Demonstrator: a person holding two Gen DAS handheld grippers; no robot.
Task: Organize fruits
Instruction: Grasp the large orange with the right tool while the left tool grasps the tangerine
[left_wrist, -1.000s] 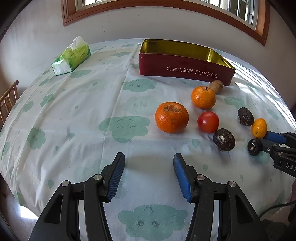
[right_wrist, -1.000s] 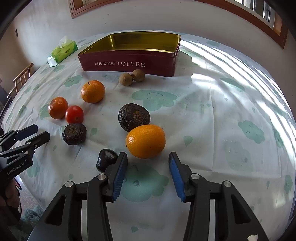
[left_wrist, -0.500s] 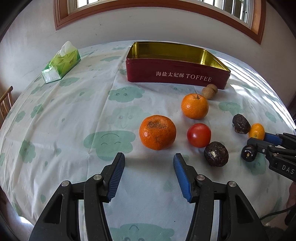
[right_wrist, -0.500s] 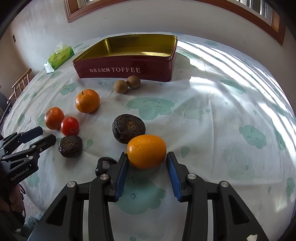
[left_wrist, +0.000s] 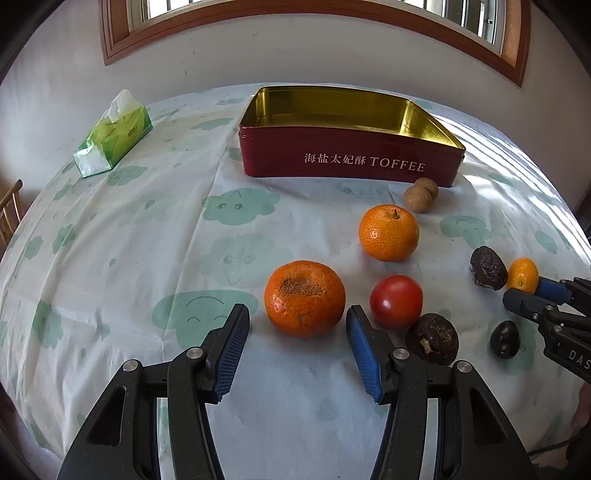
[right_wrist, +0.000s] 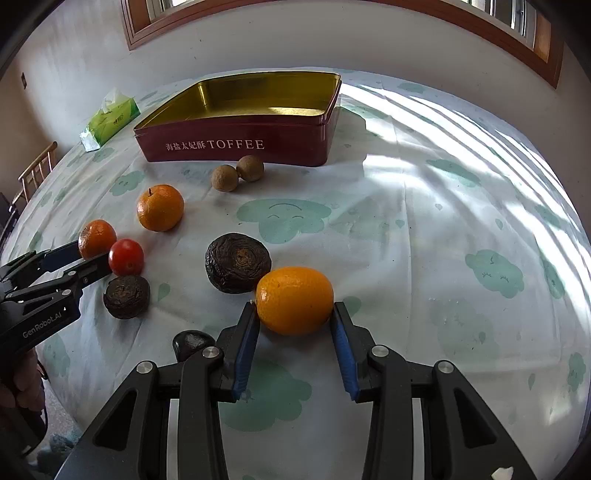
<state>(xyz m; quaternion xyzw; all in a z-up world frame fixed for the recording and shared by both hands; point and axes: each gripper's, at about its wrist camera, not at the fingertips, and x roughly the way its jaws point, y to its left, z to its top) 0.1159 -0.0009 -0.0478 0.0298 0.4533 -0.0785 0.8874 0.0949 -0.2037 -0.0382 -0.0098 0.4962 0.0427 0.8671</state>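
My left gripper (left_wrist: 297, 321) is open, its fingertips on either side of a scarred orange mandarin (left_wrist: 305, 298) on the tablecloth. My right gripper (right_wrist: 294, 312) has its blue pads against both sides of a small oval orange fruit (right_wrist: 294, 300) that rests on the table. An empty red TOFFEE tin (left_wrist: 351, 155) with a gold inside stands at the back; it also shows in the right wrist view (right_wrist: 236, 142). Between them lie a second mandarin (left_wrist: 388, 232), a red tomato (left_wrist: 396, 301), two brown longans (left_wrist: 420, 194) and dark wrinkled fruits (right_wrist: 238, 262).
A green tissue pack (left_wrist: 114, 136) lies at the back left. A small dark plum (right_wrist: 192, 341) sits just left of my right gripper's left finger. A wooden chair (right_wrist: 35, 171) stands beyond the table's left edge. The wall and window run behind the table.
Both grippers moved forward. The left one came up around the scarred mandarin. The right one advanced and closed its fingers onto the small oval orange fruit.
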